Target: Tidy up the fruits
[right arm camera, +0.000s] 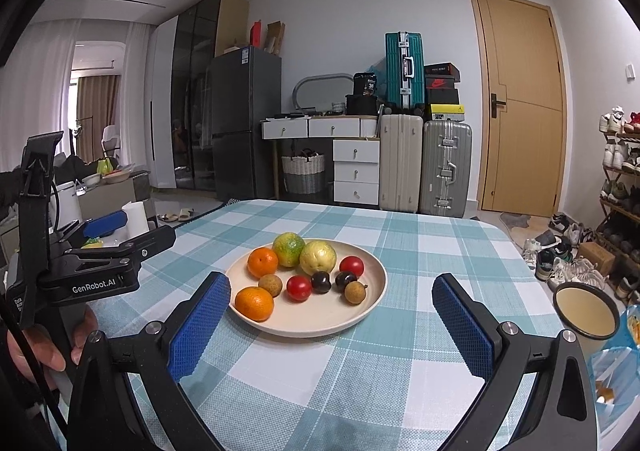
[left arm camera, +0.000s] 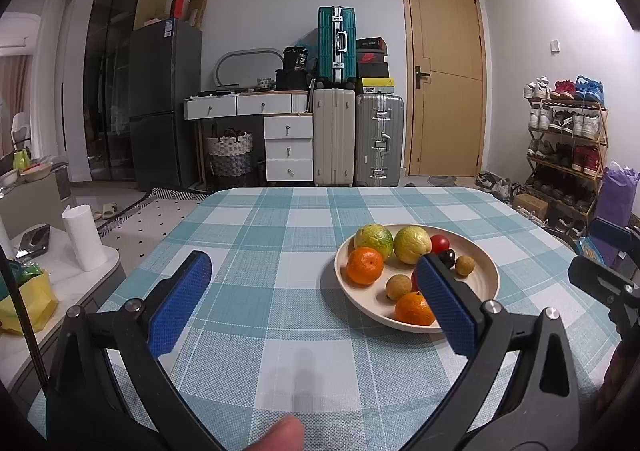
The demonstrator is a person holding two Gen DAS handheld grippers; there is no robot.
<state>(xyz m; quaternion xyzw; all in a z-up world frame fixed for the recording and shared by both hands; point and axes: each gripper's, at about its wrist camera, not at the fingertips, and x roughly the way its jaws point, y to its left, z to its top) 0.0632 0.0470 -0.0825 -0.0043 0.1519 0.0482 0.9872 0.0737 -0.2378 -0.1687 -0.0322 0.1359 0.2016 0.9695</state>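
Note:
A cream plate (right arm camera: 360, 315) on the checked tablecloth holds two oranges (right arm camera: 254, 303), a green-yellow citrus (right arm camera: 289, 249), a yellow guava (right arm camera: 318, 257), two red tomatoes (right arm camera: 299, 288), two dark plums (right arm camera: 321, 282) and two brown longans (right arm camera: 355, 292). The plate also shows in the left wrist view (left arm camera: 484, 283). My left gripper (left arm camera: 312, 271) is open and empty, left of the plate, its right finger in front of the plate. My right gripper (right arm camera: 332, 291) is open and empty, just short of the plate's near rim.
A cup of pale liquid (right arm camera: 584, 309) stands off the table's right edge, next to a blue bag (right arm camera: 616, 375). A white paper roll (left arm camera: 84, 237) stands on a side counter to the left. Suitcases, drawers and a door stand behind the table.

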